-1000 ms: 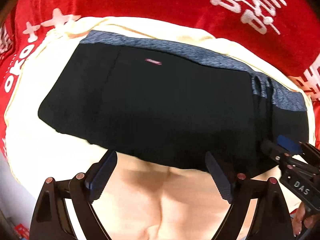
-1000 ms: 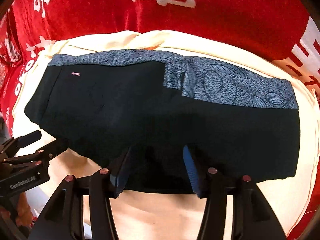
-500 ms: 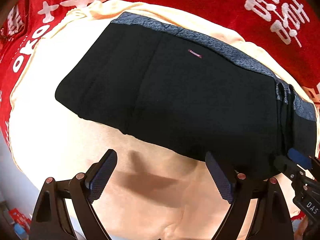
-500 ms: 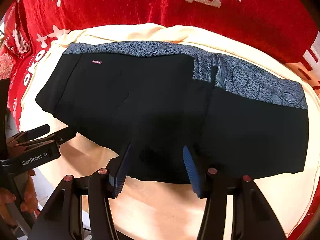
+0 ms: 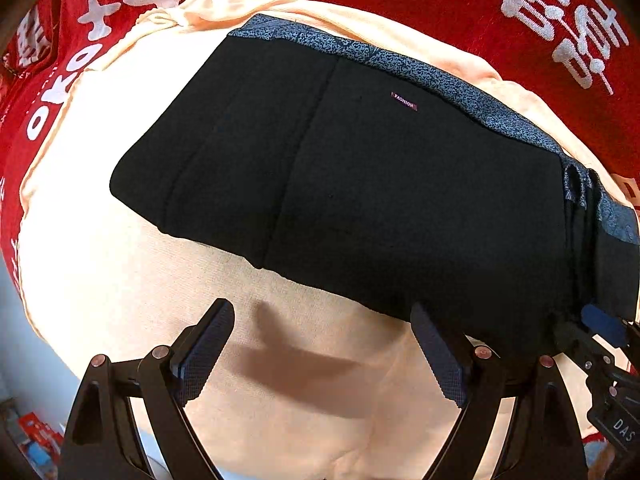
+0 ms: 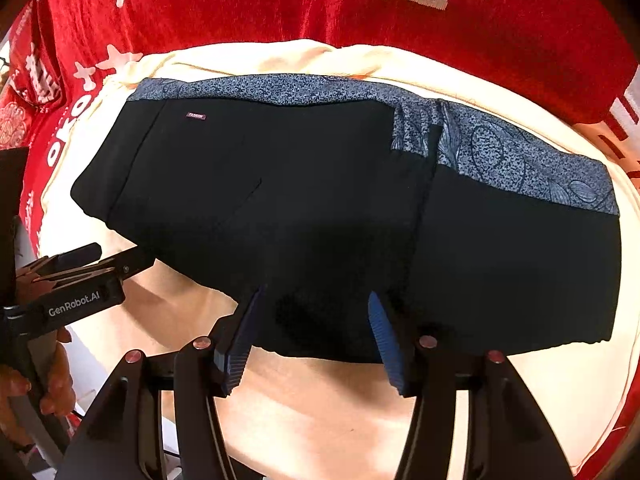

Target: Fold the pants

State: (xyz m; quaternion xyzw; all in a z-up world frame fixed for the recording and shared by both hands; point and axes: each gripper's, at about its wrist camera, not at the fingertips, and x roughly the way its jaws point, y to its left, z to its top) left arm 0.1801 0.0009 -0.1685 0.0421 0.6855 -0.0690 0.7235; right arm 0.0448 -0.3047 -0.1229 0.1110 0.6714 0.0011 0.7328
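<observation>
Both claws backed off from pants (image 5: 360,184). Left claw (image 5: 320,352) spread, empty, over cream cloth (image 5: 100,280); right claw (image 6: 312,340) spread, empty, at pants' near edge. Pants folded into compact rectangle; likely near done.

The black pants (image 5: 360,200) are seen folded into a wide, flat bundle with layered edges. A blue-grey patterned waistband (image 6: 500,152) is carried along the far edge, and a small "FASHION" label (image 5: 404,101) is sewn just below it.
</observation>
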